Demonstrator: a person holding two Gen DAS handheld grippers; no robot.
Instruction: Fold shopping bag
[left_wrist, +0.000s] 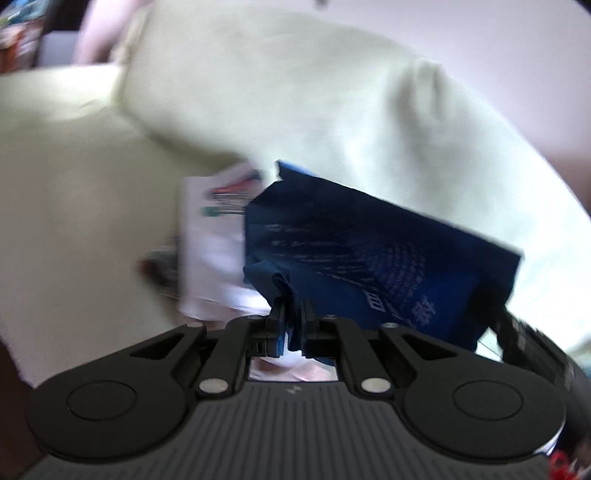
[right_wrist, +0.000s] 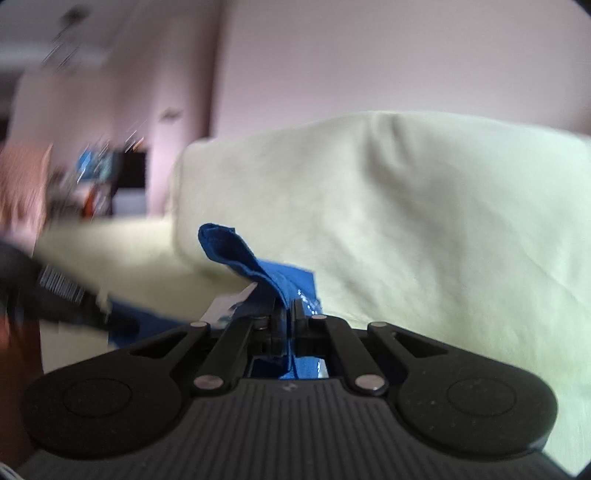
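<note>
Two grippers, left gripper (left_wrist: 293, 314) and right gripper (right_wrist: 289, 314), pinch one shopping bag (left_wrist: 388, 258) (blue).

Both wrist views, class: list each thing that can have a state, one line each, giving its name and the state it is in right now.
Dark blue fabric shopping bag with white print: lifted off the sofa, hanging crumpled, not yet folded.
Left gripper: shut on the bag's fabric.
Right gripper: shut on a blue fold of the bag.
White printed paper sheet: lying beside the bag.
Pale cream sofa cover: draped, wrinkled.
</note>
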